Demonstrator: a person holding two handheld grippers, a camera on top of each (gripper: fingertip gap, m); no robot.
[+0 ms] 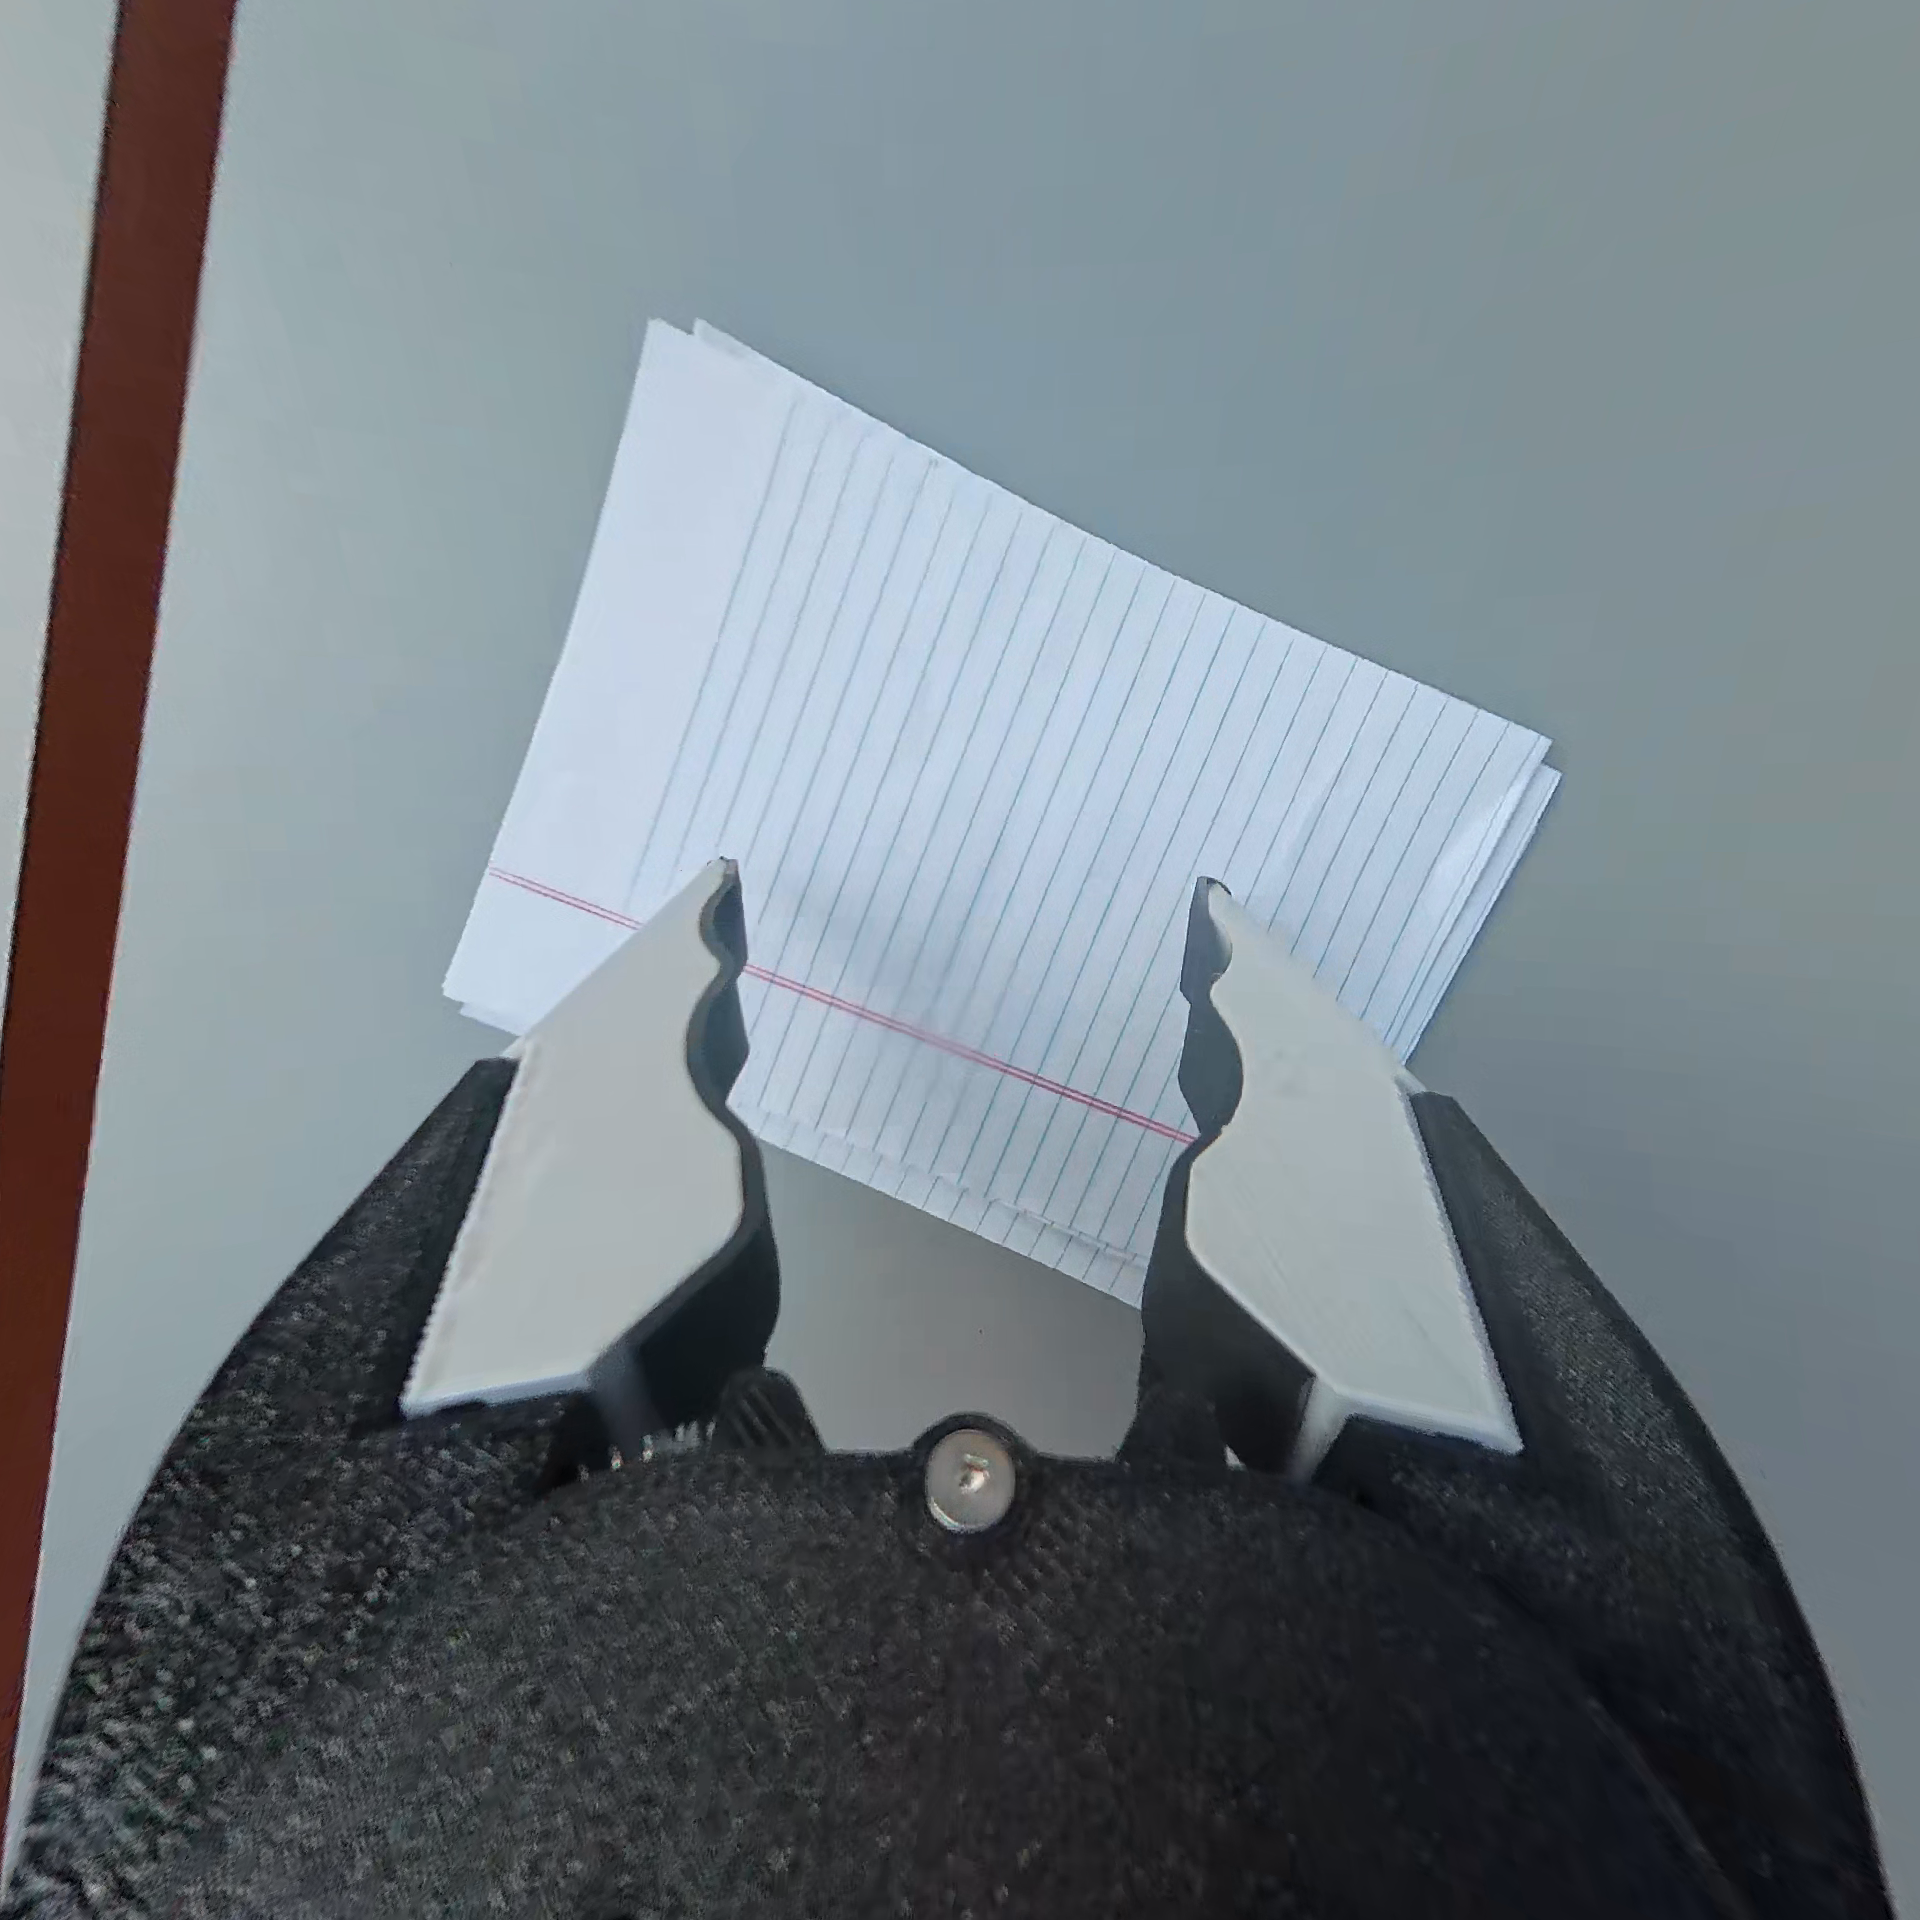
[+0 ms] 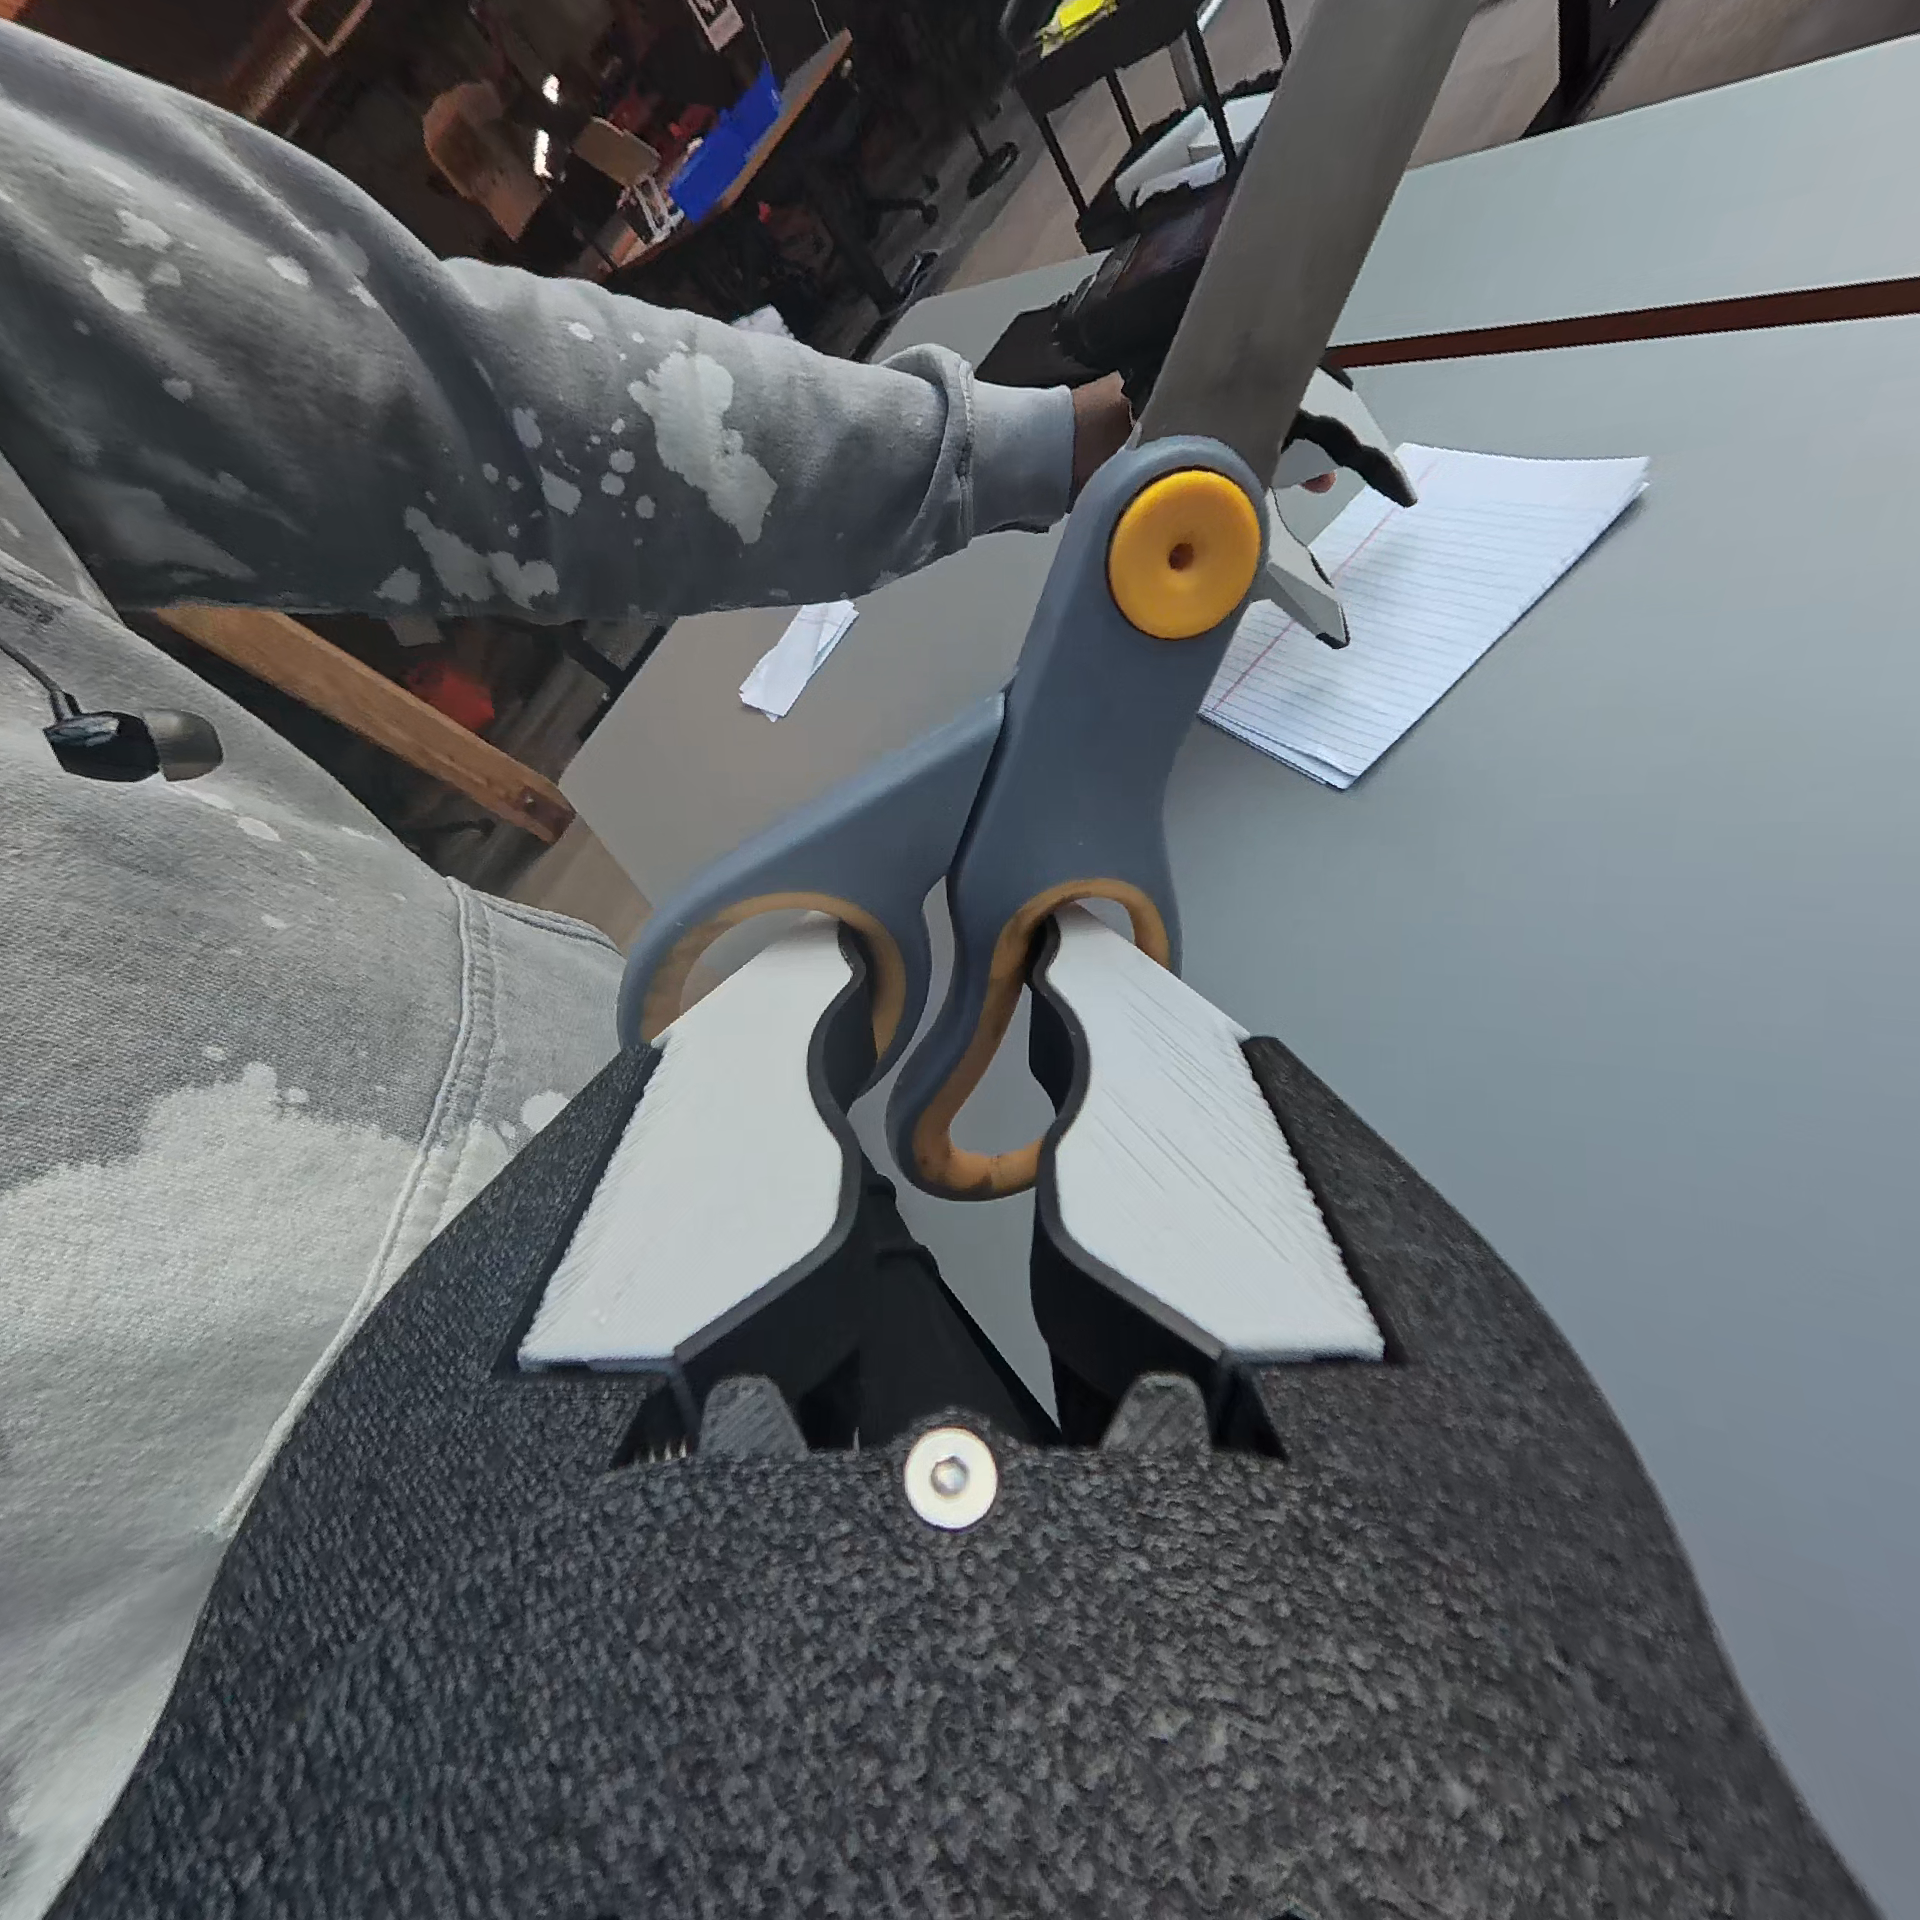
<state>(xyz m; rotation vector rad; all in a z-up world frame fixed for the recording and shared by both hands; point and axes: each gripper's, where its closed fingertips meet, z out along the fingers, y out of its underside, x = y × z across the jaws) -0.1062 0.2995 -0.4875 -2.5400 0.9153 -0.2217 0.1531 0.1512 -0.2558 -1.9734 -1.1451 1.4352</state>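
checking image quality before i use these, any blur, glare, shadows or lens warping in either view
Left wrist view: even, soft light, no glare; the paper stack is sharp, with a faint shadow on it between the fingers; the black gripper body smears toward the bottom corners. Right wrist view: wide-angle bending on the table edge; scissors sharp, background room dim.
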